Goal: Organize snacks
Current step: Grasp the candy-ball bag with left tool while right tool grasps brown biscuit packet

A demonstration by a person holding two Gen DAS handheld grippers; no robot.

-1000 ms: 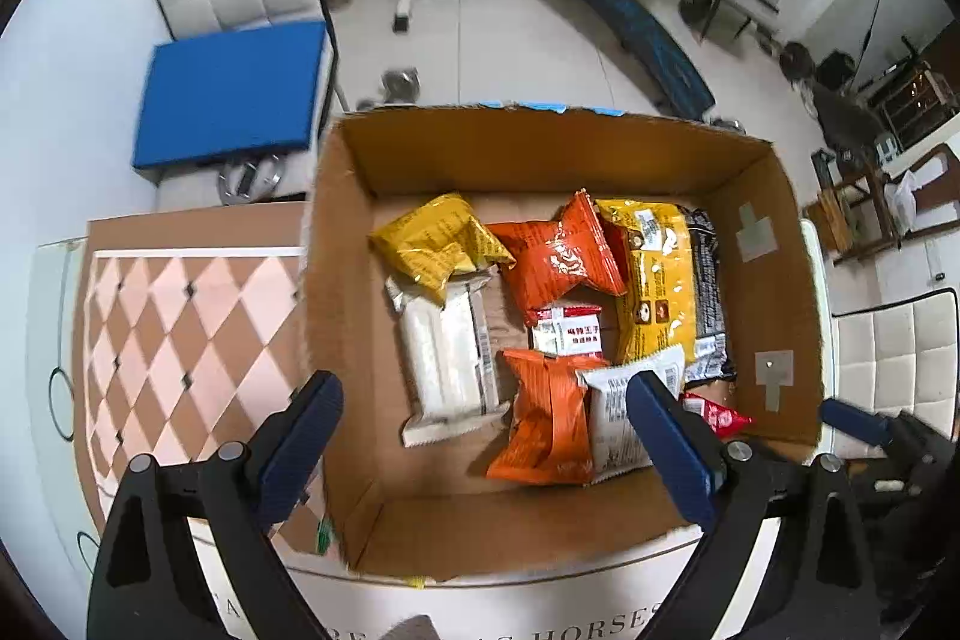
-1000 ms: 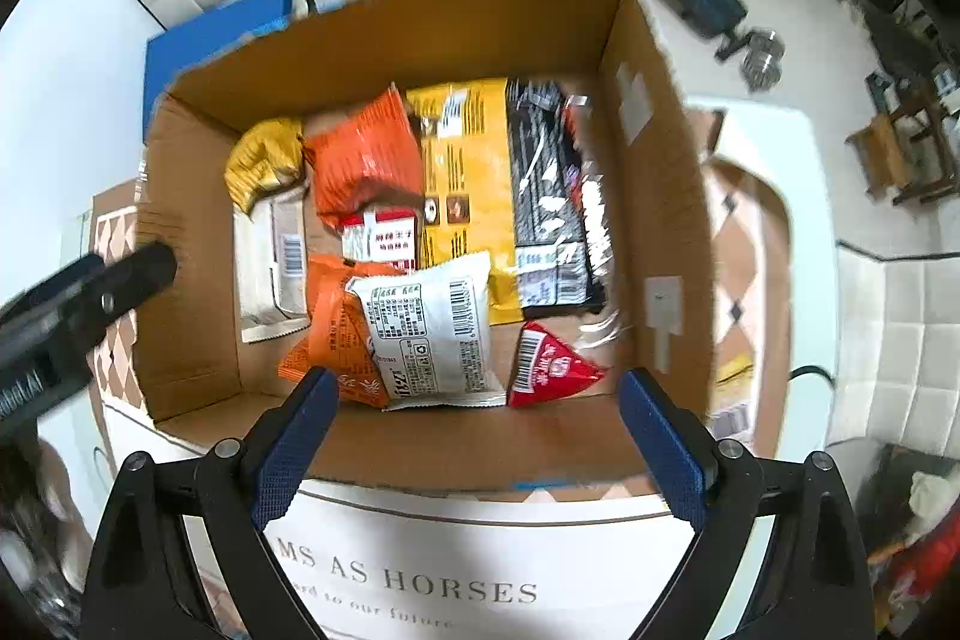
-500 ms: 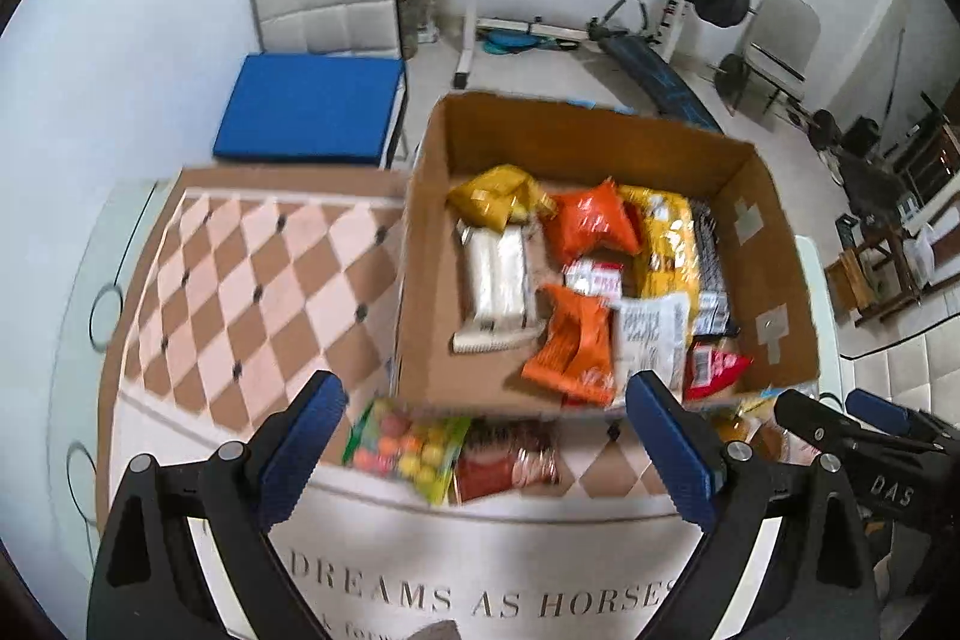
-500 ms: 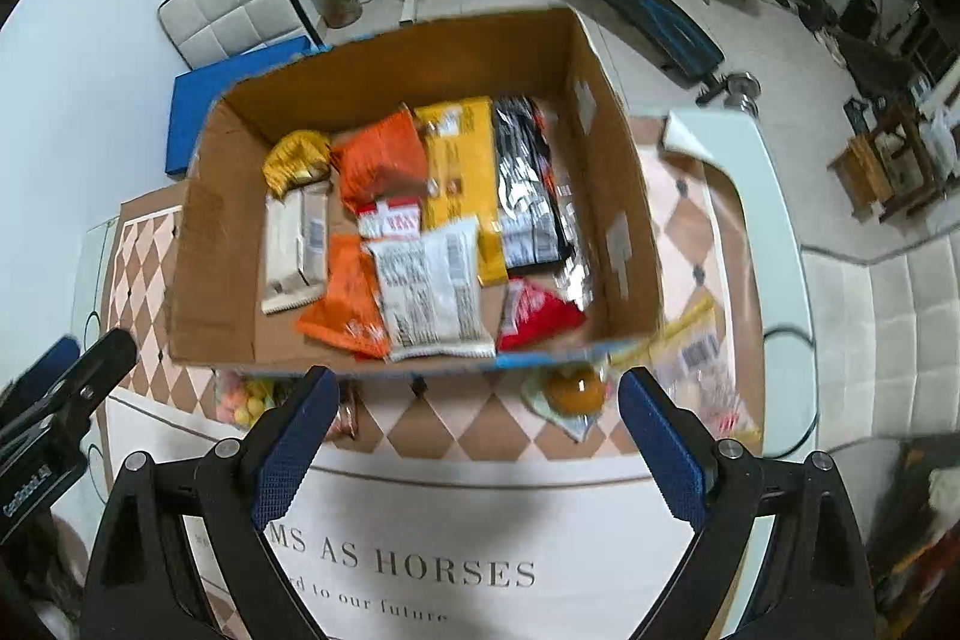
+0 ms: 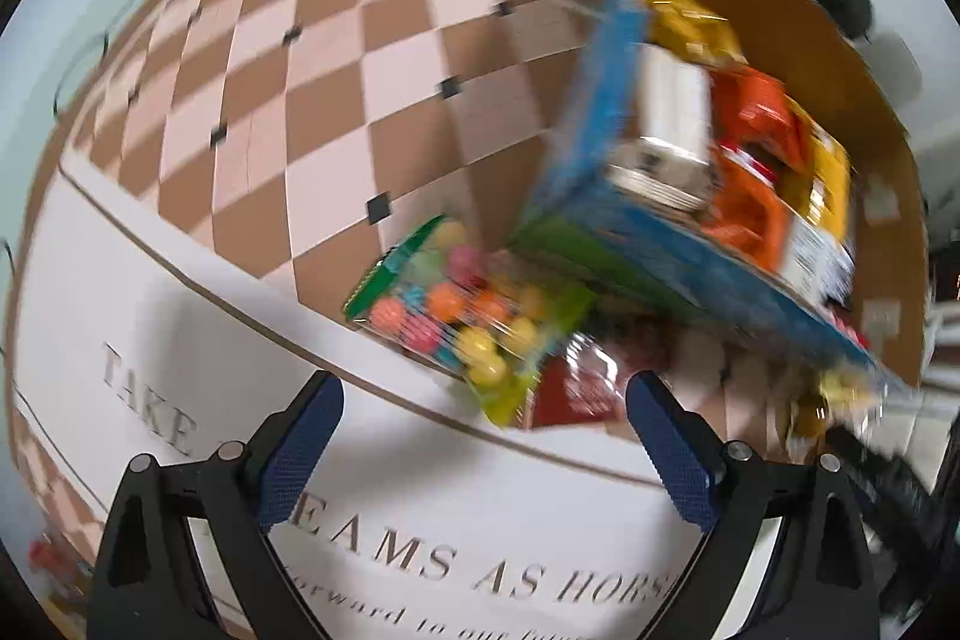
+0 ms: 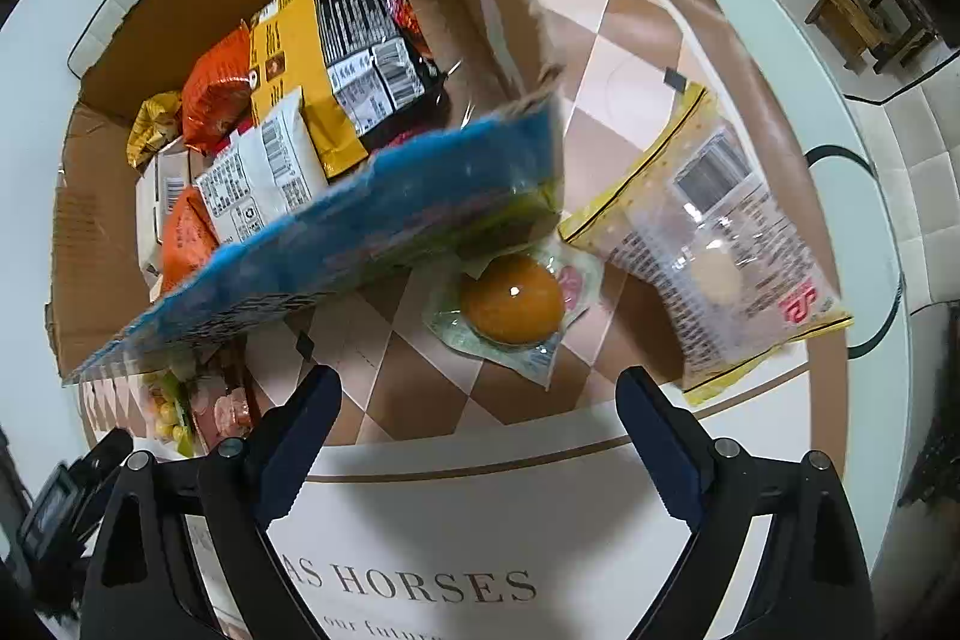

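Between the spread, empty fingers of the left gripper (image 5: 483, 451) lies white tablecloth (image 5: 180, 340) with grey lettering; just ahead of its tips sits a bag of coloured candy balls (image 5: 462, 316), with a red packet (image 5: 576, 391) touching it on the right. Beyond these, up and to the right, rises the blurred blue front wall of the cardboard box (image 5: 660, 256), packed with orange, yellow and white snack packs. The right gripper (image 6: 477, 421) is likewise wide apart and holds nothing. Just past its tips rests an orange jelly cup (image 6: 510, 304) in clear wrap; right of that, touching it, lies a clear bag with yellow edging (image 6: 708, 250). Left and farther off stands the same box (image 6: 336, 244).
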